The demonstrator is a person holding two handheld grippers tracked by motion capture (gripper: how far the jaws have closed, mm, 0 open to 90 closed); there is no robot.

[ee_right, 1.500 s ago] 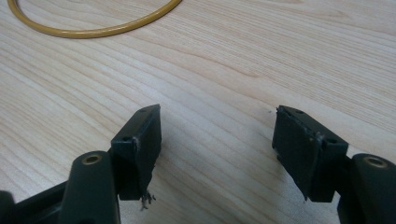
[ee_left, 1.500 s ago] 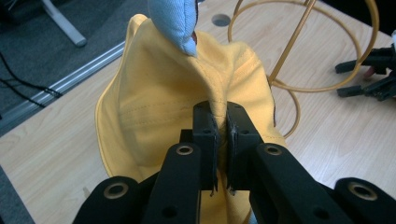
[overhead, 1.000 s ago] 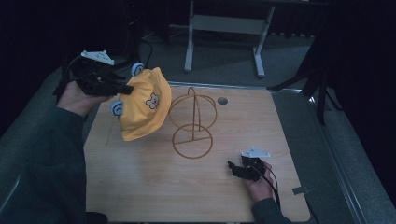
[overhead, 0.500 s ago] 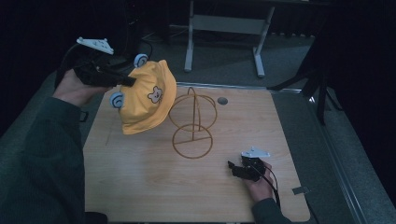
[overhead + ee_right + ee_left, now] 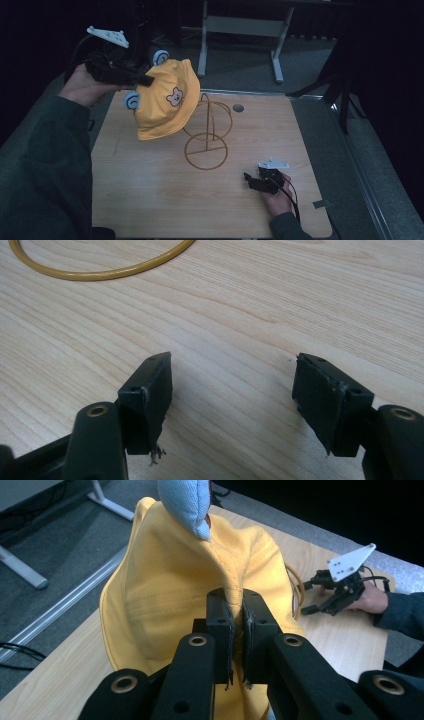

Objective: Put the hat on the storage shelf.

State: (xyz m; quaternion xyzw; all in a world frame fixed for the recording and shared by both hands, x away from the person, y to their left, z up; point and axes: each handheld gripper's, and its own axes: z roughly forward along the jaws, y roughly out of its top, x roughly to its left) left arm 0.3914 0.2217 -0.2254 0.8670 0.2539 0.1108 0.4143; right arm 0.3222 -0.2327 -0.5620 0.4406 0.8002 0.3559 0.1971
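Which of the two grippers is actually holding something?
The left gripper, raised at the table's far left: its jaws pinch the yellow hat. The right gripper rests open, holding nothing.

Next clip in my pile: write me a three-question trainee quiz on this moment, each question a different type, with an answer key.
1. True or false: the left gripper has its jaws closed on the fabric of the yellow hat.
2. Multiple choice: where is the right gripper?
A. clamped on the wire stand
B. low over the bare table, jaws apart
C. holding the hat brim
3. Fill in the blank: the hat is held in the air beside the top of the ______, which stands on the wooden table.

Key
1. True: a fold of the hat is pinched between the jaws.
2. B: its jaws are spread, with nothing between them.
3. Wire stand.
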